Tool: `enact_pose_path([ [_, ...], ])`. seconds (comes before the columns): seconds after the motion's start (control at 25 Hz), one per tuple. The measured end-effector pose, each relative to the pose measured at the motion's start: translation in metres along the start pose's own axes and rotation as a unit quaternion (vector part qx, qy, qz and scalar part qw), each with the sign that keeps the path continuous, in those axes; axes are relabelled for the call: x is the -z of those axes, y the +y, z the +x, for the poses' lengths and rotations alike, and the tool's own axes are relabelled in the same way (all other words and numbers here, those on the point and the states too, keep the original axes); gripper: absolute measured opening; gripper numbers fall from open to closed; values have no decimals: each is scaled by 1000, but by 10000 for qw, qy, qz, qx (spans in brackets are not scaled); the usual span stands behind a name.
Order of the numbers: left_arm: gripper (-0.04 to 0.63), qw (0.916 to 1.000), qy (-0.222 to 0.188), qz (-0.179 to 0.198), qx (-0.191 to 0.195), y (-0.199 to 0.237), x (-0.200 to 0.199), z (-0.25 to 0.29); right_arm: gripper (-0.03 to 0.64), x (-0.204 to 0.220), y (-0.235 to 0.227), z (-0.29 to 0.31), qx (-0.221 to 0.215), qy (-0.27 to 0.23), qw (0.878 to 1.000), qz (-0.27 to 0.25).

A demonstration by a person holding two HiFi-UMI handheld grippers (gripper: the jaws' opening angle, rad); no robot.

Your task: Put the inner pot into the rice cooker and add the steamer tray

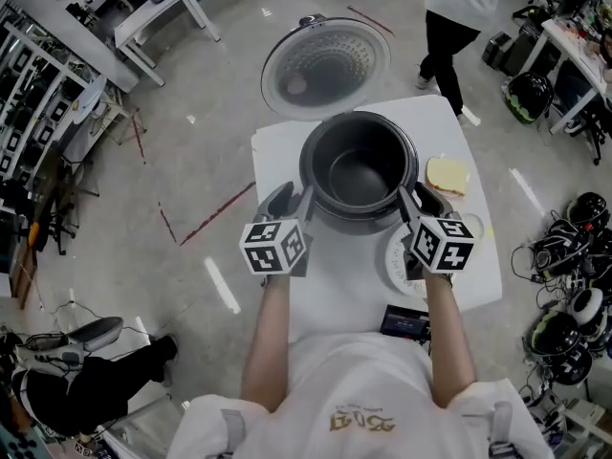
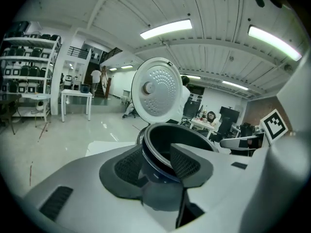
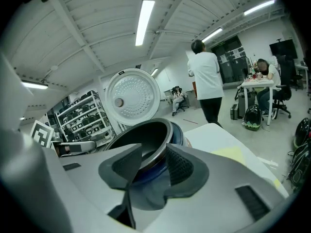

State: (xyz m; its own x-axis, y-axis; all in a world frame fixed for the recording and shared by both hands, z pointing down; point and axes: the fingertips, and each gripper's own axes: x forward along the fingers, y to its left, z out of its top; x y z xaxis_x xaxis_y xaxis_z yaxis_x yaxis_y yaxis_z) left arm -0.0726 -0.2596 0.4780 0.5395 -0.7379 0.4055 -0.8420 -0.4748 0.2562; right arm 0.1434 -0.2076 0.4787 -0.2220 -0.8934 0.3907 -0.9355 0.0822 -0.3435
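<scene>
The dark inner pot (image 1: 360, 170) sits in the rice cooker (image 1: 356, 222), whose round lid (image 1: 325, 65) stands open behind it. My left gripper (image 1: 292, 199) is at the pot's left side and my right gripper (image 1: 421, 199) at its right side. In the left gripper view the pot's rim (image 2: 160, 171) runs between the spread pads (image 2: 127, 166) without being pinched. The right gripper view shows the same, with the rim (image 3: 154, 159) between open jaws. A white perforated steamer tray (image 1: 396, 259) lies on the table, partly under my right gripper.
The cooker stands on a small white table (image 1: 277, 151). A yellow pad (image 1: 448, 175) lies to the cooker's right and a black device (image 1: 405, 323) near the front edge. A person (image 1: 459, 27) walks beyond the table. Shelves, desks and gear ring the floor.
</scene>
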Motion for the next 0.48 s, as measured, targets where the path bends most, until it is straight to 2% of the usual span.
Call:
enact_pose_path([
  [0.48,198,9958,33,22,912,-15,14,-55,164,42,61,-62,430,-114,9988,189],
])
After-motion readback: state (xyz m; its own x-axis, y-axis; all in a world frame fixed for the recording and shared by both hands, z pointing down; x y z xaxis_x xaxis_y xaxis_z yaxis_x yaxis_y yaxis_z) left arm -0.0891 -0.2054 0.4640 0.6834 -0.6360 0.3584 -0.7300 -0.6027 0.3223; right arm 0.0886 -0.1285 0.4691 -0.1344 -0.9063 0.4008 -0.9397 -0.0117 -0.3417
